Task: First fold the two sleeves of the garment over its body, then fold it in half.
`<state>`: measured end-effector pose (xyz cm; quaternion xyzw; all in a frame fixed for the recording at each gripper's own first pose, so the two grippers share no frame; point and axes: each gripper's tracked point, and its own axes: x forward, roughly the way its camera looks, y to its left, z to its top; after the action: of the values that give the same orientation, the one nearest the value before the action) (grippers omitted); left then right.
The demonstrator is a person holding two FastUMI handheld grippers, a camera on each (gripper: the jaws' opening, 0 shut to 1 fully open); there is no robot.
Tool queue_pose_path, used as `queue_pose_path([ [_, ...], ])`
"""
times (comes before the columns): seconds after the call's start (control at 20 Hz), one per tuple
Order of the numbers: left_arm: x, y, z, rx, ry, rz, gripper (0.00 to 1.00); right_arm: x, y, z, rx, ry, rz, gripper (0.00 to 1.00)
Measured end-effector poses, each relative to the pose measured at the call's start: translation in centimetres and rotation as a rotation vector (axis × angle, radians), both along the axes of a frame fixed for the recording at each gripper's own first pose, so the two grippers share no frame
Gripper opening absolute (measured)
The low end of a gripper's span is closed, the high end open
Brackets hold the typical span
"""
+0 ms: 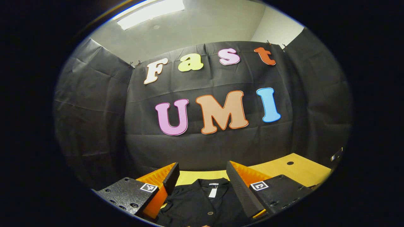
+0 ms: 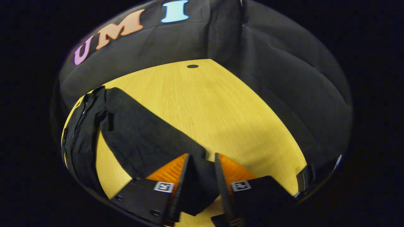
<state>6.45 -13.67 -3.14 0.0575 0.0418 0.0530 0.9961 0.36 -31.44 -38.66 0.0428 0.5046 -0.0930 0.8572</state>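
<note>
Left gripper [image 1: 199, 179] was raised above the near part of the counter [image 1: 296, 170], camera looking level at the black cloth wall [image 1: 208, 148]. Jaws were wide open with nothing between the fingers [image 1: 172, 178]. Below and between them lay the black garment [image 1: 202, 205], collar end toward the wall, a white neck tag [image 1: 213, 191] and a small button [image 1: 210, 213] visible on the front. The garment lay flat on the counter; fingers were not touching it as far as could be seen. A ceiling light [image 1: 148, 12] showed at the top.

Right gripper [image 2: 202, 179] was low over the counter [image 2: 221, 107], tilted down. One sleeve [image 2: 148, 138] of the garment stretched out flat from the body toward this gripper, lying diagonal across the wood. The sleeve's cuff end sat between the two fingers [image 2: 183, 183], which stood partly open, one on either side of the cloth. Cannot tell whether they pressed on the fabric; a gap seemed to remain on each side. The garment's body [image 2: 79, 132] was bunched along the left edge of the right gripper view, well apart from the gripper. A small dark round hole [image 2: 192, 66] sat in the counter near the far edge, by the wall [image 2: 284, 78]. Sleeve was not yet folded over the body.
</note>
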Motion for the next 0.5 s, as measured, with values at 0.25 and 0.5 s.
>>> queue_pose_path([
  [0.25,-0.1,3.4,0.0,-0.014,-0.014,-0.007,0.95,0.6,1.9,1.3,0.074,-0.021,-0.086,0.03],
  [0.5,0.1,6.9,0.0,0.001,-0.008,0.013,0.95,4.6,5.7,6.4,0.112,-0.160,-0.086,0.03],
])
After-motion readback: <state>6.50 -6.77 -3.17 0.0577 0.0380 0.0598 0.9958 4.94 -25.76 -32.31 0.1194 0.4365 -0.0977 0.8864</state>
